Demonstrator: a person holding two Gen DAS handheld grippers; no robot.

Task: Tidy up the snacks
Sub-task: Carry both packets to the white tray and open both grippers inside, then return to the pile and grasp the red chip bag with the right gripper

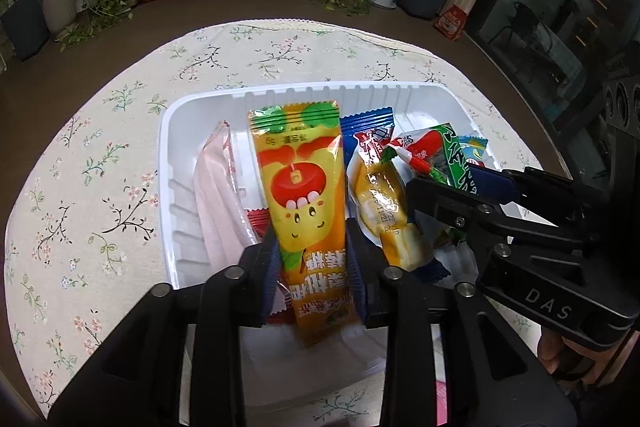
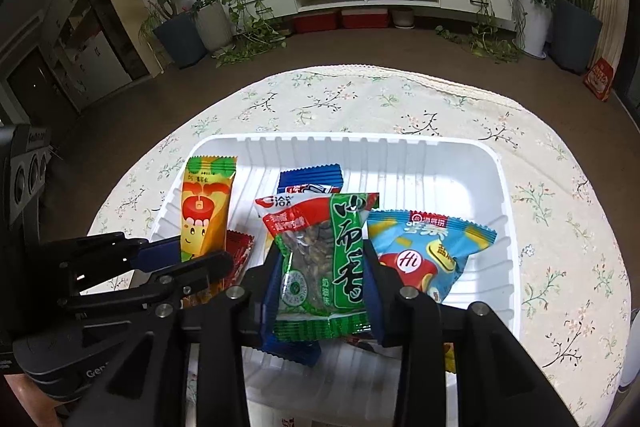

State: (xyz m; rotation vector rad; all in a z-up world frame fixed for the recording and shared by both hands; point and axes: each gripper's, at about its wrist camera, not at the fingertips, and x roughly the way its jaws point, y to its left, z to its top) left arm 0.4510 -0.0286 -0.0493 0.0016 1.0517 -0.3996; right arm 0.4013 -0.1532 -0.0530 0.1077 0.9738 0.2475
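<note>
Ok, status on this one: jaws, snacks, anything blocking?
Left gripper on yellow packet; right gripper on green seed packet. Both over white tray. Nothing blocking.

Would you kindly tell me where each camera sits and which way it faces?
Left wrist: on the left tongs, angled down into the white tray; they flank an orange-yellow packet; right tongs alongside.
Right wrist: on the right tongs, angled down; they flank a green seed packet; left tongs alongside.
Shared: tray, floral tablecloth, TV shelf.

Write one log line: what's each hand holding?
left gripper: yellow-orange packet | right gripper: green seed packet | both over white tray
</note>
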